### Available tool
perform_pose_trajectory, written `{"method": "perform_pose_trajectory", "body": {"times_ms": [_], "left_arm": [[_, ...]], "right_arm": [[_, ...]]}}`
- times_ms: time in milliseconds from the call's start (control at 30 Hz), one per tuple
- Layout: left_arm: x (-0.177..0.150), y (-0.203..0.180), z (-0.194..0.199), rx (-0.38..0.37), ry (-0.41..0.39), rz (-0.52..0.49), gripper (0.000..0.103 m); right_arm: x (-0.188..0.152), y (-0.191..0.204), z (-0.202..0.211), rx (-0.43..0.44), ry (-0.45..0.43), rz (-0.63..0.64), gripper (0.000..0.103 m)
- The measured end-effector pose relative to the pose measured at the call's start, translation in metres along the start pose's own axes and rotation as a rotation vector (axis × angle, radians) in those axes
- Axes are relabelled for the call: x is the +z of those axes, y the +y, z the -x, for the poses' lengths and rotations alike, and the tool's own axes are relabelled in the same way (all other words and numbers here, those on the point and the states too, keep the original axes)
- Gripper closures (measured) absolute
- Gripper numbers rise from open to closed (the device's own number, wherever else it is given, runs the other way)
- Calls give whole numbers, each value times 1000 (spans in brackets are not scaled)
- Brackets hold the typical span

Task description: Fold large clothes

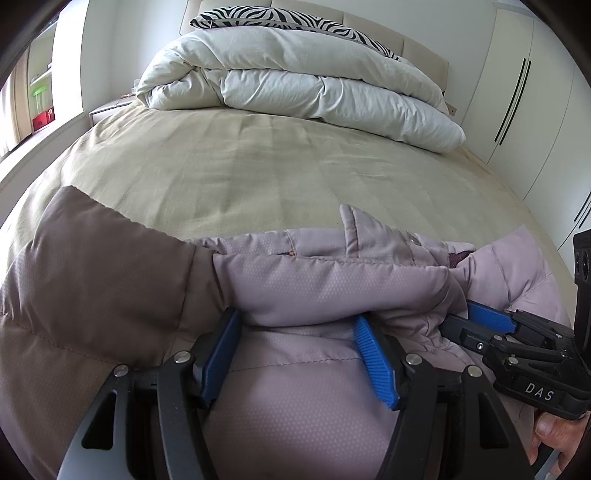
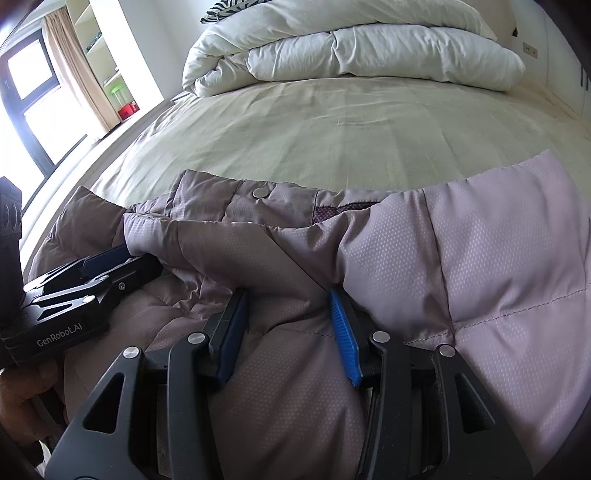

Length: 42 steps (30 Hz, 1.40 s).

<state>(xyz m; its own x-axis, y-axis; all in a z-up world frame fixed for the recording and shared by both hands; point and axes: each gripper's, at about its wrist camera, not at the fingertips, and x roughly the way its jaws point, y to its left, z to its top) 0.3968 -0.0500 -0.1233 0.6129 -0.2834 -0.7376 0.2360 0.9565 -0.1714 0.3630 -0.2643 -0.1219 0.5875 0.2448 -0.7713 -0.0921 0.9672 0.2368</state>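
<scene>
The left gripper [image 1: 295,325] has two blue fingers [image 1: 375,363] spread wide apart. Their tips are tucked under a puffy fold of the jacket [image 1: 314,280]. The fingers are not squeezing the cloth. The jacket just lies over the tips and between them.

The right gripper [image 2: 286,295] looks the same. Its blue fingers [image 2: 345,339] are spread apart, and the tips sit under a fold of the same jacket [image 2: 461,251]. In the left camera, the right gripper [image 1: 476,321] comes in from the right side and pokes under the same fold, just beside the left one. A thumb of the right hand [image 1: 554,432] shows below it.

The jacket is a big, soft, padded coat, pale pink and purple, with a brown part on the left. It lies across the near end of the bed [image 1: 258,170]. A round metal snap [image 2: 260,192] shows near its far edge.

The bed has a tan sheet. At the far end sits a folded white duvet [image 1: 295,85], well apart from the jacket. A zebra-striped pillow [image 1: 288,18] lies behind the duvet. White closet doors [image 1: 517,92] stand on the right. A window [image 2: 33,92] with a curtain is on the left.
</scene>
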Motion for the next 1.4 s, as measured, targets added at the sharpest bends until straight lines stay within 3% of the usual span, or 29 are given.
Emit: {"method": "perform_pose_trajectory", "body": {"times_ms": [267,367,467,567,667,767,867,967,1233,1400], "left_arm": [[2,0,2,-11,9,8,35],[4,3,21,-20,31,31,34],[1,5,55,61,-11,11,27],[-3,16,83,202,-83,-6,18],[-7,35,77,288,-59,12,17],[-15,50,65,270,-36,56,16],[-17,52,60,259,-37,62,15],[-16,58,51,226,-29,86,12],[-16,65,31,183,-8,118,8],[-18,69,31,157,-12,130,8]], "right_arm": [[0,2,2,-8,-10,9,60],[2,2,9,2,-18,11,58],[7,1,26,39,-12,-12,58],[15,4,56,110,-80,-68,58],[33,33,70,101,-110,18,58],[47,67,51,32,-39,137,58],[47,62,10,-18,60,122,58],[51,42,-4,31,53,46,58],[54,18,-24,78,47,16,58],[40,32,-22,57,31,25,58]]}}
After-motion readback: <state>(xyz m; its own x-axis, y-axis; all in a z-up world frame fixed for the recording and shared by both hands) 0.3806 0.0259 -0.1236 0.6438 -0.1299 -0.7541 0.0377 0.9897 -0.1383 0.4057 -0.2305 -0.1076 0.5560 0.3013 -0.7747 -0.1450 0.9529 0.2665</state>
